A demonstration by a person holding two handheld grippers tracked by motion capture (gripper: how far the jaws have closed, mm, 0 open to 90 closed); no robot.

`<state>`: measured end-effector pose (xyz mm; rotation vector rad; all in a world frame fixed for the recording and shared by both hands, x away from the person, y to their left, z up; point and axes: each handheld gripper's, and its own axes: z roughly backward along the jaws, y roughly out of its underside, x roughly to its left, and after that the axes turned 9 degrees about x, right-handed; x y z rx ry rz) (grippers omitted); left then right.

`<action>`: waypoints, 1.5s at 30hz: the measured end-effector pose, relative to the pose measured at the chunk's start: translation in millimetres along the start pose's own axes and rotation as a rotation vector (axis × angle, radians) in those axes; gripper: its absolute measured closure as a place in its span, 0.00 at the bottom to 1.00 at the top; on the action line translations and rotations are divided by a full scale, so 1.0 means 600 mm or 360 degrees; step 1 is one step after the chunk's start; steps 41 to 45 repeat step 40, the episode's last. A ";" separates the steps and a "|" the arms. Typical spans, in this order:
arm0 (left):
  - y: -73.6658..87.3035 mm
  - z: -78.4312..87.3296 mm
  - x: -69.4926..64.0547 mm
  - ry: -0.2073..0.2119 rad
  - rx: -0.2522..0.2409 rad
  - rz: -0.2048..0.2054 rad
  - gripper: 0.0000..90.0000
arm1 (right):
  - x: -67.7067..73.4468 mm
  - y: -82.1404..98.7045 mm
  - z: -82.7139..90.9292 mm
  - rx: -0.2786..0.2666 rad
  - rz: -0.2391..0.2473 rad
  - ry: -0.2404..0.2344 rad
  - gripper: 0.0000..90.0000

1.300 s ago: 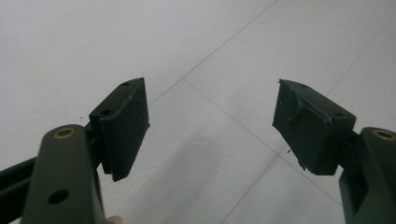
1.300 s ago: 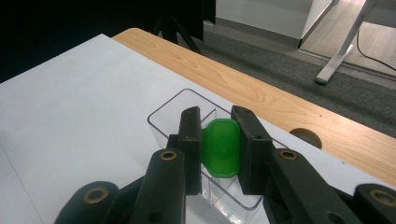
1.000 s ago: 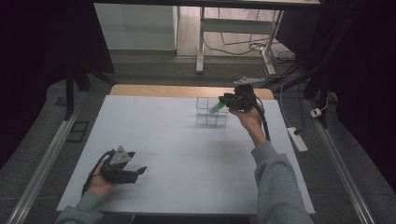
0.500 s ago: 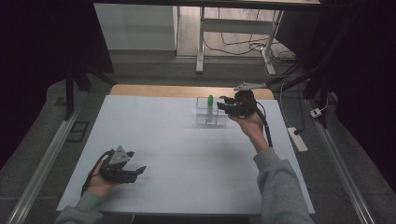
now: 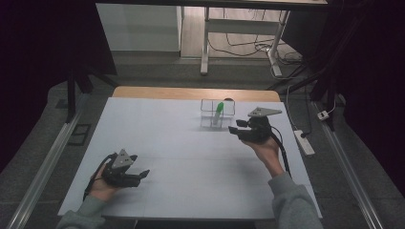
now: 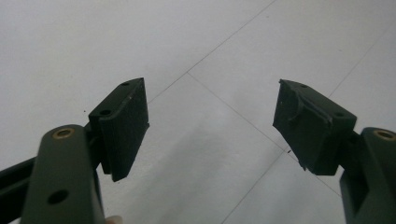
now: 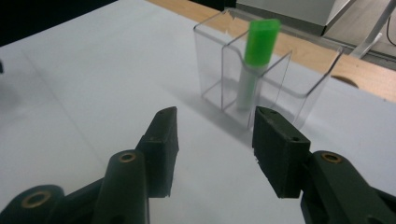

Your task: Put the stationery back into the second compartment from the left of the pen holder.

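White tabletop point(image 5: 191, 157) lying under clear divided holder point(image 7: 261, 88); green-capped marker point(image 7: 254, 60) standing inside, light, slick: grip cap. Right gripper point(image 7: 212, 140) jaws just been opening, empty; left gripper point(image 6: 210, 121) gaping empty.

White table top point(image 5: 157, 129), grey floor point(image 5: 157, 71), dark surroundings, white power strip point(image 5: 304, 142).

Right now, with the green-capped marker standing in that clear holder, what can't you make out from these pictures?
- Marker: in the right gripper view, print on its pale barrel is blurred behind the clear holder walls.
- Holder compartments: too small in the high view to count.
- Left gripper: in the high view the hand hides its underside.
- Right gripper: body cut off by its view's bottom edge.
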<state>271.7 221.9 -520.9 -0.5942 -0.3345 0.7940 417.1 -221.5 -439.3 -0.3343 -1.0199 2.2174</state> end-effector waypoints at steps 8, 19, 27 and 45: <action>-0.002 -0.001 -0.003 -0.0005 0.0005 -0.0001 0.29 | 0.022 0.066 0.037 0.0029 0.0060 -0.0006 0.54; -0.005 0.000 -0.004 -0.0006 -0.0004 0.0010 0.29 | 0.043 0.137 0.077 0.0080 0.0161 0.0002 0.53; -0.005 0.001 -0.004 -0.0006 -0.0005 0.0012 0.29 | 0.035 0.182 0.093 0.0109 0.0115 0.0015 0.53; -0.004 0.003 -0.002 -0.0006 -0.0016 0.0017 0.29 | 0.032 0.201 0.094 0.0120 0.0113 0.0030 0.52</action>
